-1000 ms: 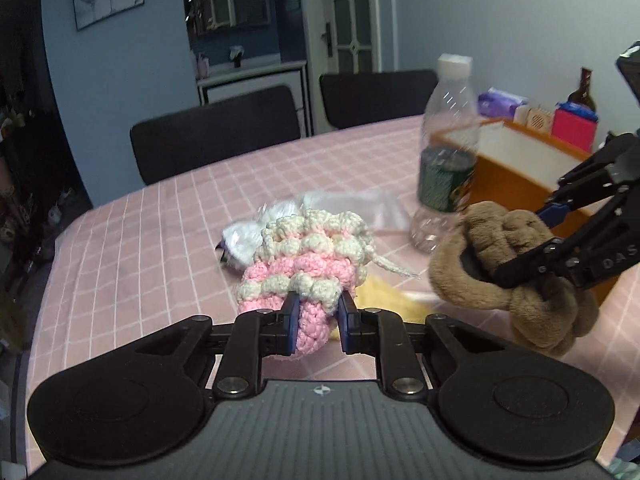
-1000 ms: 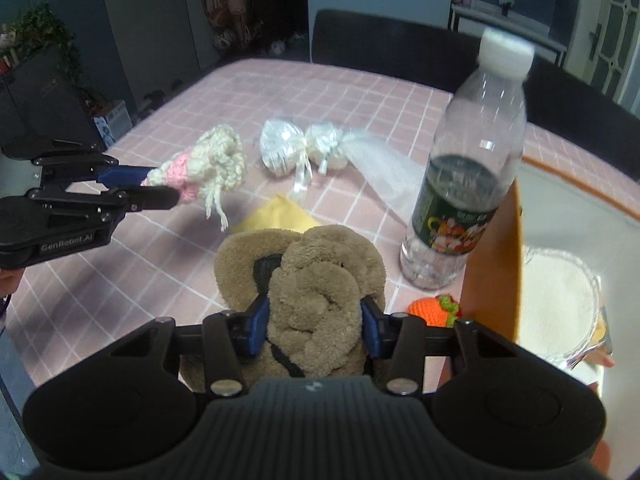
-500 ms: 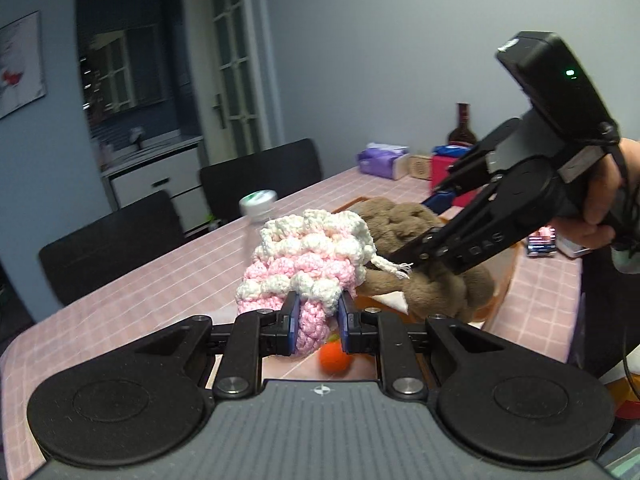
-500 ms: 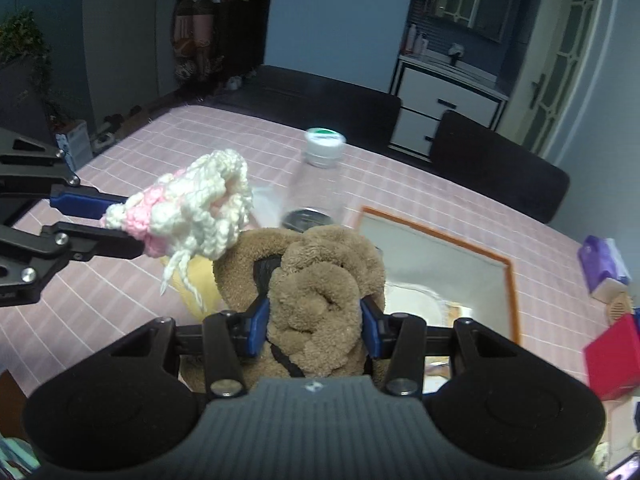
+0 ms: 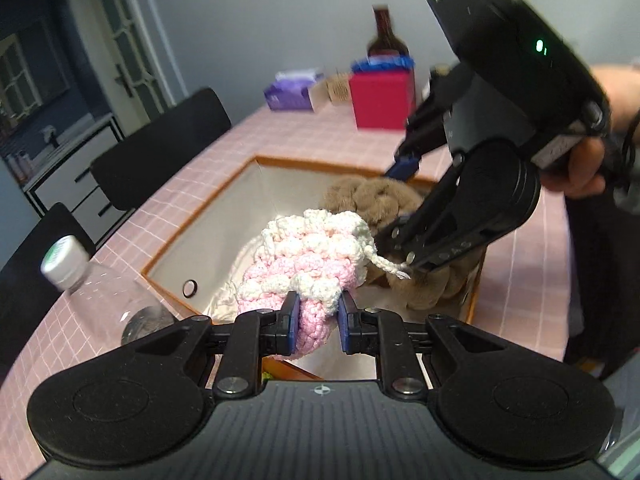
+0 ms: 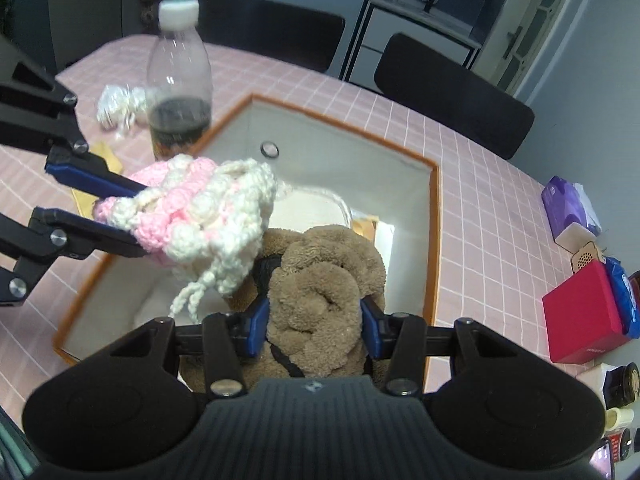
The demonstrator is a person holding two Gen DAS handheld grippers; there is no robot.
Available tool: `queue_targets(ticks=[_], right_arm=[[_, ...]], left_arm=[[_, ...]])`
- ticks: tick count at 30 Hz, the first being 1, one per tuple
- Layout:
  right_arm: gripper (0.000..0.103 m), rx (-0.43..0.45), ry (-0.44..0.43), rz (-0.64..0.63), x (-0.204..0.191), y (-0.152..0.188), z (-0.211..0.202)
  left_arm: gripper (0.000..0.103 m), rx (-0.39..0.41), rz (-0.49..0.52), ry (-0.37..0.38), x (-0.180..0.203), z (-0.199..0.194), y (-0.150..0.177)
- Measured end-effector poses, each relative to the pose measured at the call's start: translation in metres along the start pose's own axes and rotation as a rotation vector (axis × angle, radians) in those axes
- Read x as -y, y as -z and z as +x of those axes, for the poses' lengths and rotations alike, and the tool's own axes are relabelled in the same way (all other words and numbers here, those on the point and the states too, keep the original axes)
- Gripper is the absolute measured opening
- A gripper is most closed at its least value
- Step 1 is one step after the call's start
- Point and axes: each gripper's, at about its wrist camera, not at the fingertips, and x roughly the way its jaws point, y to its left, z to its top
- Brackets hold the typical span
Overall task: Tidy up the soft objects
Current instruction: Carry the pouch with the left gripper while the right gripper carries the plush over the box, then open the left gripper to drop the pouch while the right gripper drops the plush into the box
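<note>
My left gripper [image 5: 316,320] is shut on a pink and white crochet pouch [image 5: 308,256] and holds it above the open orange-rimmed storage box [image 5: 208,220]. My right gripper [image 6: 314,330] is shut on a brown plush toy [image 6: 324,292] and holds it over the same box [image 6: 348,136], right beside the pouch [image 6: 200,208]. In the left wrist view the plush [image 5: 372,196] hangs behind the pouch, partly hidden by the right gripper's arm. The left gripper's fingers [image 6: 92,172] show at the left of the right wrist view.
A clear water bottle [image 6: 180,80] stands just left of the box on the pink checked table [image 6: 480,200]. A white wrapped bundle [image 6: 120,108] and a yellow cloth [image 6: 96,160] lie near it. A red box [image 6: 584,316], tissue pack [image 6: 568,204] and dark chairs lie beyond.
Both grippers have swung from over the table to above the storage box, carrying the pouch and the plush. The box now lies directly below both.
</note>
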Motion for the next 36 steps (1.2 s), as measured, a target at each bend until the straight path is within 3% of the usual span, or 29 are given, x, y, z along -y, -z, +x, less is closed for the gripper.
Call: queue_targets(ticks=[4,16,22,24,26,30,36], right_arm=[[0.048,-0.027,0.006,-0.020,0.001,0.001,0.018],[0.057,-0.054,0.014,-0.097,0.005,0.007,0.050],[0.062,-0.042,0.044,-0.112,-0.004,0.013,0.053],[0.067,-0.037,0.065,-0.121,-0.006,0.013,0.053],[0.072,-0.027,0.091,-0.136,-0.008,0.014,0.052],[0.078,-0.013,0.101,-0.147,-0.008,0.012,0.041],[0.078,-0.008,0.115,-0.136,-0.012,0.010,0.021]], left_arm=[[0.022,-0.116,0.101,-0.017,0.008,0.039,-0.007],[0.023,-0.308,0.151,-0.018,0.005,0.110,-0.010],[0.027,-0.339,0.177,-0.038,0.008,0.120,-0.003],[0.033,-0.352,0.181,-0.041,0.009,0.121,0.002],[0.034,-0.361,0.188,-0.055,0.011,0.119,0.006],[0.043,-0.318,0.184,-0.072,0.010,0.109,0.007],[0.044,-0.244,0.155,-0.082,0.009,0.080,0.000]])
